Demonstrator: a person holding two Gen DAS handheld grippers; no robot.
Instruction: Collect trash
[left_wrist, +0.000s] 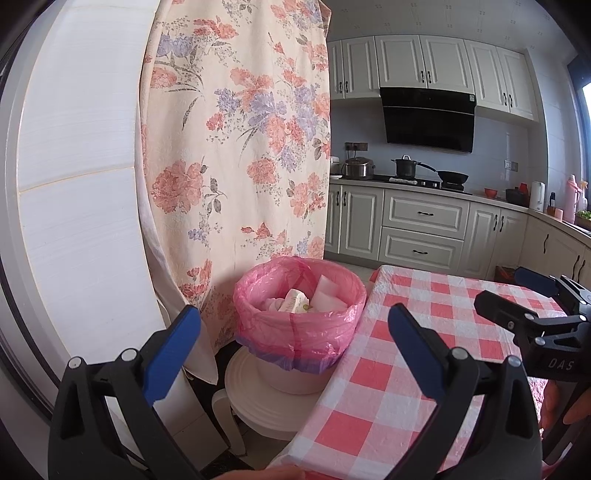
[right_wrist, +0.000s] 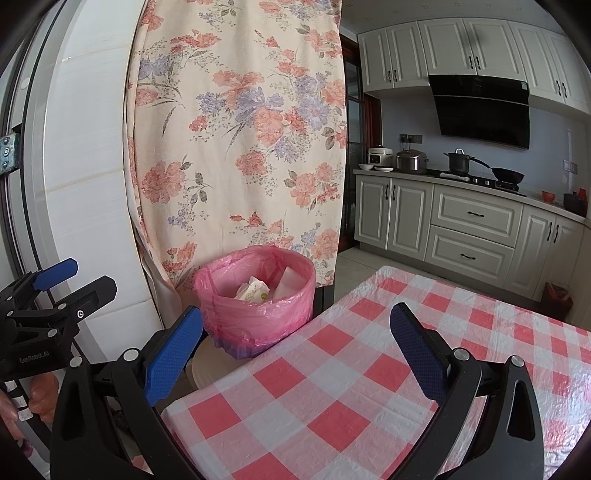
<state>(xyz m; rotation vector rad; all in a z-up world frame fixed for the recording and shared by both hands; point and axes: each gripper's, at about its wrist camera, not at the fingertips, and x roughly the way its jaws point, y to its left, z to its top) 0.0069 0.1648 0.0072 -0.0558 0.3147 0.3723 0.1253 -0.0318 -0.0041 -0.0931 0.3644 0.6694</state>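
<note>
Both grippers hang above the near end of the desk (right_wrist: 332, 369), which is covered in a red-and-white checked cloth; no loose trash shows on the visible cloth in either view. Left gripper (left_wrist: 293, 350): jaws spread wide, nothing between them. Right gripper (right_wrist: 295, 350): jaws likewise wide apart and empty. The bin (left_wrist: 299, 314), lined with a pink bag, stands on a white stool (left_wrist: 258, 398) just beside the desk's far-left corner, in front of a floral curtain (left_wrist: 240, 147). Inside it lie a crumpled printed wrapper (left_wrist: 293, 301) and some white pieces (left_wrist: 327, 295), so part of the collecting looks done. Judgement: the step in hand is either finding any remaining item or finishing at the bin. To do it well, sweep the parts of the desk outside both views before committing. If another piece turns up, come down with jaws open around it, close firmly, and carry it over the rim's centre before letting go, since the liner sags inward. Keep the two grippers apart; they sit close side by side here.
</note>
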